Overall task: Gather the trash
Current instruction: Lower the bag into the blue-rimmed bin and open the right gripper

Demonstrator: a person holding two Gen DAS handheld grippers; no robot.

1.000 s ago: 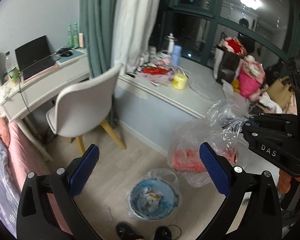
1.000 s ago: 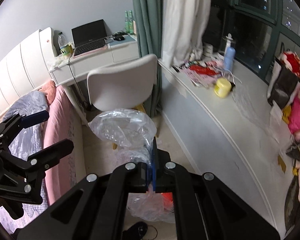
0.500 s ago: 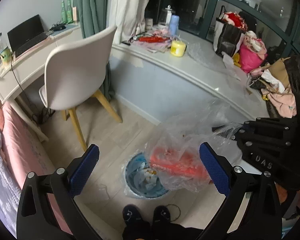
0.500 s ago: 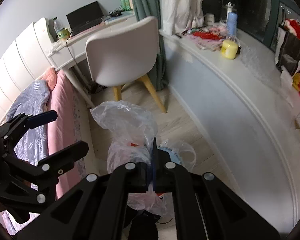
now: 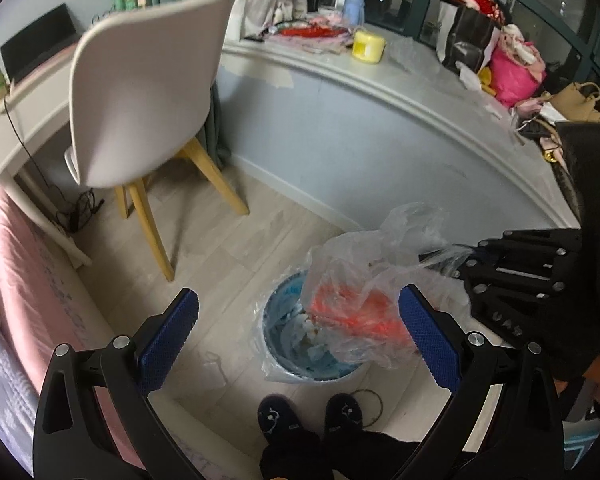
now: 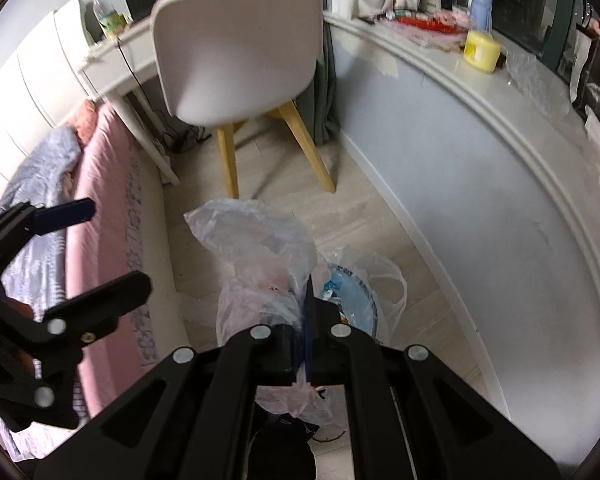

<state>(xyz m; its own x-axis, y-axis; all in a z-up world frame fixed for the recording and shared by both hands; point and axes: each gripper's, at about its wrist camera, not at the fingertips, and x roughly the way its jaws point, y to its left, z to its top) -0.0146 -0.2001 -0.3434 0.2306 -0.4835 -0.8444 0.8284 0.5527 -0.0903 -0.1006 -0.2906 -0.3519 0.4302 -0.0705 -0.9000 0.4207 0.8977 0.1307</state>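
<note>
Crinkled clear plastic bag [image 5: 364,280]; pale matt wood floor [image 5: 236,248].

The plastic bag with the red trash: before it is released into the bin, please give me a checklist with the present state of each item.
1. Right gripper jaws shut on the plastic bag: ok.
2. Left gripper open and empty: ok.
3. Bag over the blue trash bin: not ok, only partly; it overhangs the bin's right rim.
4. Room left in the bin: cannot tell; trash already lies inside.
5. Bin liner spread open: ok.
6. Slippers clear of the bin: ok, close beside it.
</note>
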